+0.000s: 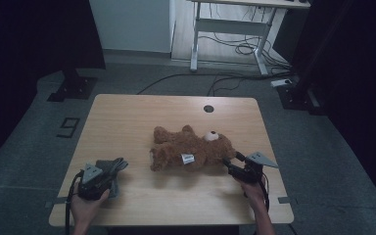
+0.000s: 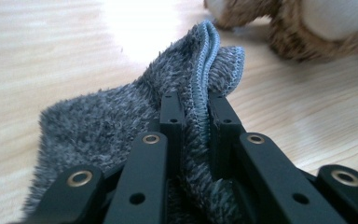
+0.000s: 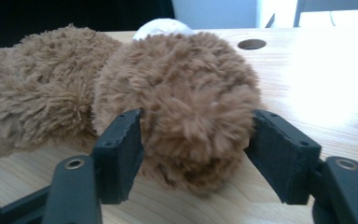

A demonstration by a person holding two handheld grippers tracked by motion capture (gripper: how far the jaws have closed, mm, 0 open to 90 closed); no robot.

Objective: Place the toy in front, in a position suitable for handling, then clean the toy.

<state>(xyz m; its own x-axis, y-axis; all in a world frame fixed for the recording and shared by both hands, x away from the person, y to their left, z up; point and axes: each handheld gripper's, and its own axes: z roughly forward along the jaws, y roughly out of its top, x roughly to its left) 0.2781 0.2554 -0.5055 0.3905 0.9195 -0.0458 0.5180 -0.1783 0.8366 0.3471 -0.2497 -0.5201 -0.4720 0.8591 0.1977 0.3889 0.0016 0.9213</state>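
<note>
left gripper (image 1: 111, 172): jaws clamped on the folded edge of a grey fleece cloth (image 2: 121, 121), which trails back beneath it on the table (image 1: 127, 122); right gripper (image 1: 231, 164): jaws spread wide, straddling one plush limb of the brown teddy bear (image 3: 182, 102), whose body extends to that gripper's left

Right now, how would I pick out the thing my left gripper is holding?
On the wooden table, look at the near left corner, left of the brown teddy bear. There the left gripper pinches a grey fuzzy cloth, the only grey, flat, stitched-edge item.
</note>
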